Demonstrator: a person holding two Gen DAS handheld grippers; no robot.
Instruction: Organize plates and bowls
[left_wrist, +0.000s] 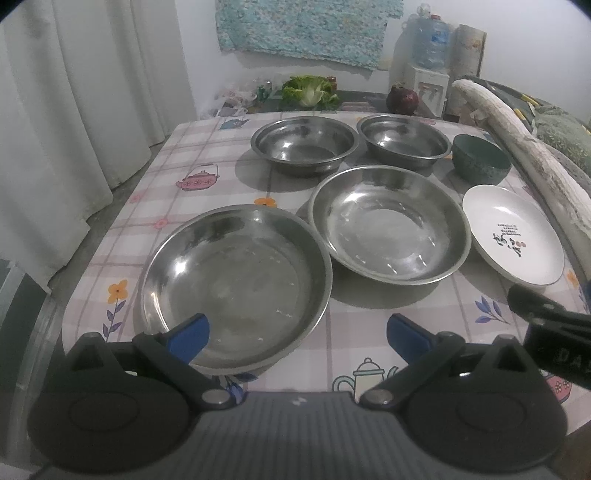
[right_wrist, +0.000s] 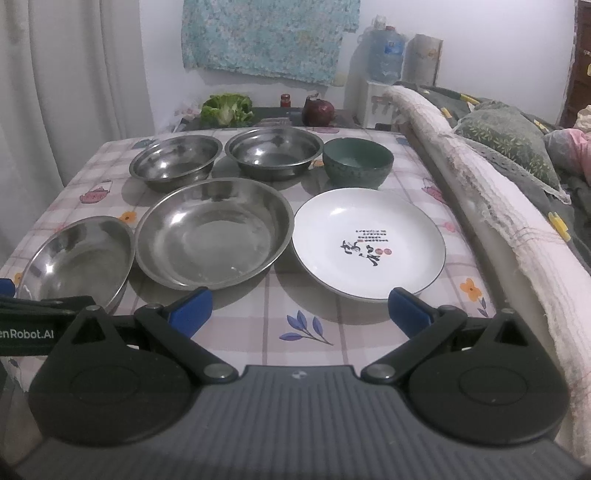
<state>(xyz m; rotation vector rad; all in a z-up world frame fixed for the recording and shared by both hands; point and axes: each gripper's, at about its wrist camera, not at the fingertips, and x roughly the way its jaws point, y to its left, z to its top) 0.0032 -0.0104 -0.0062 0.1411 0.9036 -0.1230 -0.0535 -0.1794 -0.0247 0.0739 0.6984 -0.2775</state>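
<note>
Both the left gripper and right gripper hover spread and empty; the white ceramic plate, just right of the larger steel dish, looks stiff, slippery, breakable; pinch its near rim.

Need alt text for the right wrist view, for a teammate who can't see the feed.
The open right gripper hovers at the near edge of a checked tablecloth, holding nothing. In front lie a white plate, two steel plates, and behind them two steel bowls and a green bowl.
</note>
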